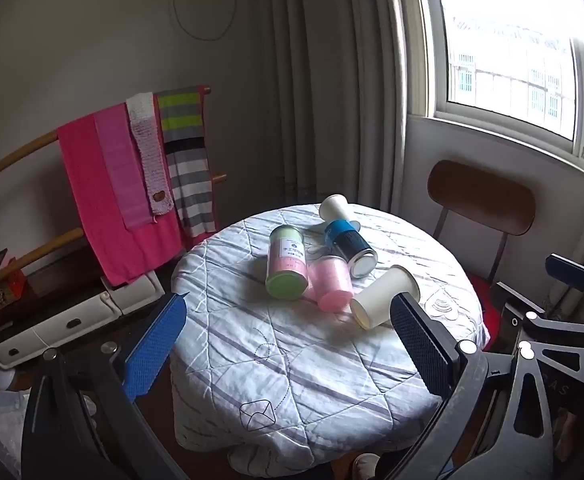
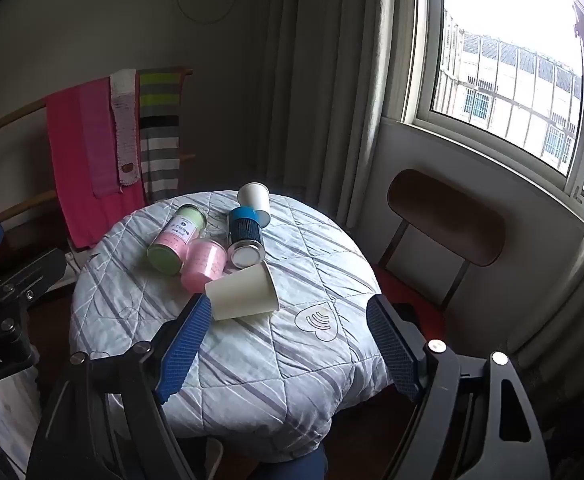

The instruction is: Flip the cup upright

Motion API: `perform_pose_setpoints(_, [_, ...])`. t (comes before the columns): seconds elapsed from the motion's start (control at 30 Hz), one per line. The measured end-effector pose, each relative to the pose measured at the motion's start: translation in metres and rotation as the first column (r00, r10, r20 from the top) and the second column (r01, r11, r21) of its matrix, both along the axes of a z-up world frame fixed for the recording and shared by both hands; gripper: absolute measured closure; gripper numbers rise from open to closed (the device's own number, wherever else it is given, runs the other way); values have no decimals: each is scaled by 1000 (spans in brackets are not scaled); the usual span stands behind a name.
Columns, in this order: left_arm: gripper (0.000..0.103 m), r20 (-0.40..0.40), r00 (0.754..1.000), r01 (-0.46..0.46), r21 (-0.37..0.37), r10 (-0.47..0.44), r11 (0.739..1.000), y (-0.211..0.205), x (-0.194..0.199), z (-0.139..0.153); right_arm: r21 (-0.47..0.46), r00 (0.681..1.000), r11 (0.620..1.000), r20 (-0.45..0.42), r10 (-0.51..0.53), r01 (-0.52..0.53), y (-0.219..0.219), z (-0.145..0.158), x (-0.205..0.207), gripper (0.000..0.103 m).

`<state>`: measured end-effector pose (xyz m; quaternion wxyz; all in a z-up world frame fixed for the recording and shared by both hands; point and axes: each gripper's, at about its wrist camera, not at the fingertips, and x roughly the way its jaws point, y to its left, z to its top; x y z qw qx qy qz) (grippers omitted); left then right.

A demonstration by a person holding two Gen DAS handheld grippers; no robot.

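A cream paper cup (image 1: 382, 296) lies on its side on the round table (image 1: 292, 360), nearest to me; it also shows in the right wrist view (image 2: 242, 294). A second white paper cup (image 1: 334, 208) lies on its side at the far edge, also in the right wrist view (image 2: 255, 197). Between them lie a green-and-pink can (image 1: 287, 263), a pink cup (image 1: 331, 283) and a blue-and-black can (image 1: 350, 246). My left gripper (image 1: 288, 310) is open and empty above the table's near part. My right gripper (image 2: 290, 314) is open and empty, just short of the cream cup.
A quilted striped cloth covers the table (image 2: 252, 360). A brown-backed chair (image 1: 480, 196) stands at the right under the window. A wooden rack with pink and striped towels (image 1: 132, 176) stands at the left. Curtains hang behind. The right gripper's body (image 1: 564, 320) shows at the left view's right edge.
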<state>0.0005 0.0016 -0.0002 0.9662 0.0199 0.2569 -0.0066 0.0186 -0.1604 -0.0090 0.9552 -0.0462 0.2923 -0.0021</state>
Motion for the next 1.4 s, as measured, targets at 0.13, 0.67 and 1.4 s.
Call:
perform_pose_setpoints(0.13, [0, -16, 1000, -6, 40, 6, 999, 0, 4, -2, -38, 1000, 999, -16, 14, -14, 4, 0, 4, 22])
perform_pose_setpoints(0.67, [0, -17, 999, -51, 19, 52, 998, 2, 14, -9, -44, 1000, 999, 5, 17, -17, 10, 11, 11, 22])
perform_pose_setpoints(1.4, [0, -17, 999, -52, -20, 52, 998, 0, 29, -5, -27, 993, 997, 87, 79, -77, 8, 19, 21, 22])
